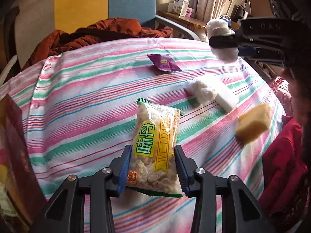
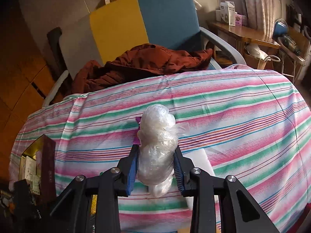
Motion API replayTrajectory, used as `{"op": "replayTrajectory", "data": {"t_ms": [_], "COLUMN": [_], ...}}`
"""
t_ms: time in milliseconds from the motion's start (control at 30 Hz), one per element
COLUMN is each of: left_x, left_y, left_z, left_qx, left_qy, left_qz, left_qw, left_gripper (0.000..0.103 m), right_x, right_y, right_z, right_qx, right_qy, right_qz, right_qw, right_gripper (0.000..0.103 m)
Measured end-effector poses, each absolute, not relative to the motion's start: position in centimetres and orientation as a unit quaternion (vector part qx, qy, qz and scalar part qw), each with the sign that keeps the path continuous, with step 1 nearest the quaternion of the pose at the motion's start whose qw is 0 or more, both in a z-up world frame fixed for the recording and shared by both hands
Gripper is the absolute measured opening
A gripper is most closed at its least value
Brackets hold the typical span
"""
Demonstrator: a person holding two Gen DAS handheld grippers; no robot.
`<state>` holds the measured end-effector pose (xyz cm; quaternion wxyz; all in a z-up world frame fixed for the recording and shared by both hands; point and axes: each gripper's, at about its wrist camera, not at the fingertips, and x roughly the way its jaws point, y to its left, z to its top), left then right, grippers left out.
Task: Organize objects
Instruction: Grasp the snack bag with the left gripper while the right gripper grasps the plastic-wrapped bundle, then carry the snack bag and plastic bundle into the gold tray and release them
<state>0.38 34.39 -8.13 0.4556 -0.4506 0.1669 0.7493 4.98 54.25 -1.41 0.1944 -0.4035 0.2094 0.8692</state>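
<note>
My left gripper (image 1: 153,151) is shut on a clear snack packet (image 1: 155,147) with a green and yellow label, held over the striped cloth (image 1: 87,101). My right gripper (image 2: 156,151) is shut on a white plastic-wrapped bundle (image 2: 158,145); it also shows in the left wrist view (image 1: 221,38), raised at the upper right. On the cloth lie a purple sachet (image 1: 164,62), a second wrapped white bundle (image 1: 200,90), a white block (image 1: 223,93) and a yellow sponge (image 1: 254,123). In the right wrist view the purple sachet (image 2: 138,136) peeks out behind the bundle.
A dark red box (image 1: 17,145) with packets inside stands at the cloth's left edge and shows in the right wrist view (image 2: 46,155). A rust jacket (image 2: 147,60) lies on a blue and yellow chair (image 2: 165,19) behind. Red fabric (image 1: 285,155) lies at the right.
</note>
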Motion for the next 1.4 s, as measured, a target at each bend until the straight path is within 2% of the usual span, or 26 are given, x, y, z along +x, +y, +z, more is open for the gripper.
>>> {"op": "replayTrajectory", "data": {"t_ms": [500, 1033, 1400], "left_x": [2.1, 1.6, -1.2], "left_y": [23.9, 15.9, 6.9], "left_z": [-0.5, 0.1, 1.0], "left_qx": [-0.381, -0.378, -0.383], "left_qy": [0.119, 0.066, -0.026], "left_qz": [0.822, 0.852, 0.873], "left_qw": [0.407, 0.357, 0.302], "left_gripper": [0.043, 0.043, 0.043], "right_x": [7.2, 6.2, 5.6], "right_y": [42.7, 33.2, 27.3], "right_z": [-1.3, -2.7, -2.2], "right_qx": [-0.4, -0.428, -0.431], "right_qy": [0.202, 0.173, 0.139], "right_qz": [0.887, 0.887, 0.891], "right_qw": [0.11, 0.025, -0.032], "right_gripper": [0.034, 0.034, 0.034]}}
